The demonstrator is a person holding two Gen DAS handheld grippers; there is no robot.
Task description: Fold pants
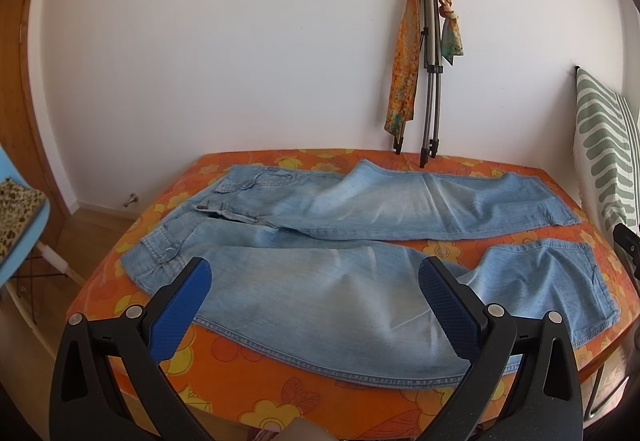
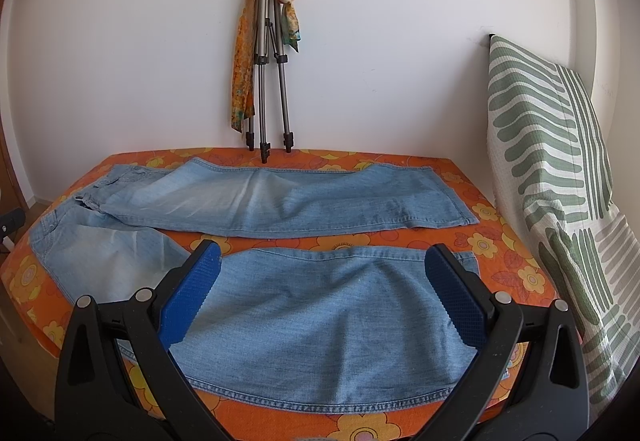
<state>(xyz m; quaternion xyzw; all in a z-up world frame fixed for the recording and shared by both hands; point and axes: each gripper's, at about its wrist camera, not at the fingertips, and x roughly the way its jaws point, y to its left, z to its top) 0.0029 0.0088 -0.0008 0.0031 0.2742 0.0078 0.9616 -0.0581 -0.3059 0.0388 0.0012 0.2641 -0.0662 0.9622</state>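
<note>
Pants (image 1: pixel 360 241): light denim, spread flat mid-frame, legs apart, waistband at left; no fold made, I judge whole task left. My left gripper (image 1: pixel 316 273) and right gripper (image 2: pixel 322 261): blue pads wide apart, holding nothing, low in frame. Surface: orange floral bed cover (image 1: pixel 256 381). Room: white wall (image 1: pixel 200 41); tripod (image 1: pixel 430 73) with scarves, upper centre; striped cushion (image 2: pixel 552 169) at right.

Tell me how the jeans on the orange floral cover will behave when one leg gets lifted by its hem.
The jeans already lie in soft ripples, so the lifted leg will probably drape and sag rather than hold shape. Denim looks fairly thick, so likely heavy for cloth and not slippery. The legs join at the waistband, so lifting one may drag the other across the cover.
</note>
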